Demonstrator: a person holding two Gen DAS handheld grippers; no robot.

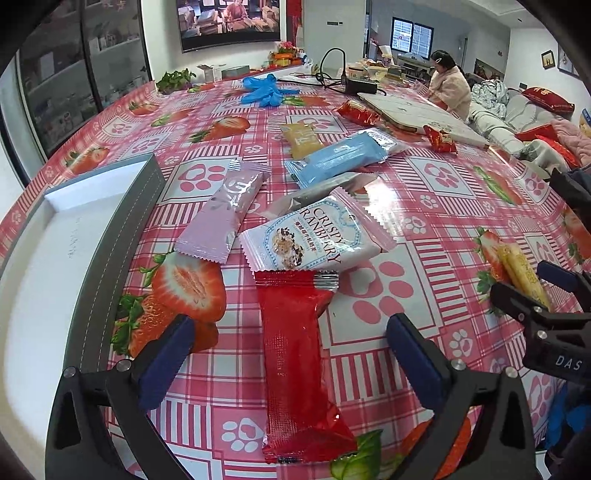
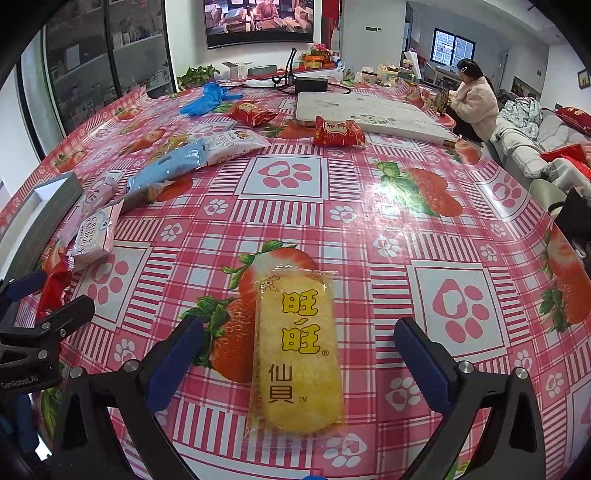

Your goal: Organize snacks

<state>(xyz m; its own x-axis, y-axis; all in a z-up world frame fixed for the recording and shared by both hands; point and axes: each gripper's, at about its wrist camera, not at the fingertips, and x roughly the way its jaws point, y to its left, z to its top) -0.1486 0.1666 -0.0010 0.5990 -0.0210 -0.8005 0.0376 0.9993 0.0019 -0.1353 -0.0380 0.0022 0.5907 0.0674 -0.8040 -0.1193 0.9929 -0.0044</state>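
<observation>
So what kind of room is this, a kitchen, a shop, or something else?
Most likely a home living and dining room. A large wall screen hangs beyond a table under a glossy pink strawberry-print tablecloth, a grey sofa with red cushions stands on the right, and a glass-fronted cabinet lines the left wall.

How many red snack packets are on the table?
3. A long red packet lies between the left gripper's open fingers; two crinkly red bags sit farther back near the white board. Others could be hidden.

My left gripper (image 1: 291,345) is hanging wide open astride the red snack packet (image 1: 299,365), which is lying on the strawberry tablecloth (image 1: 424,221), pads not touching it
</observation>
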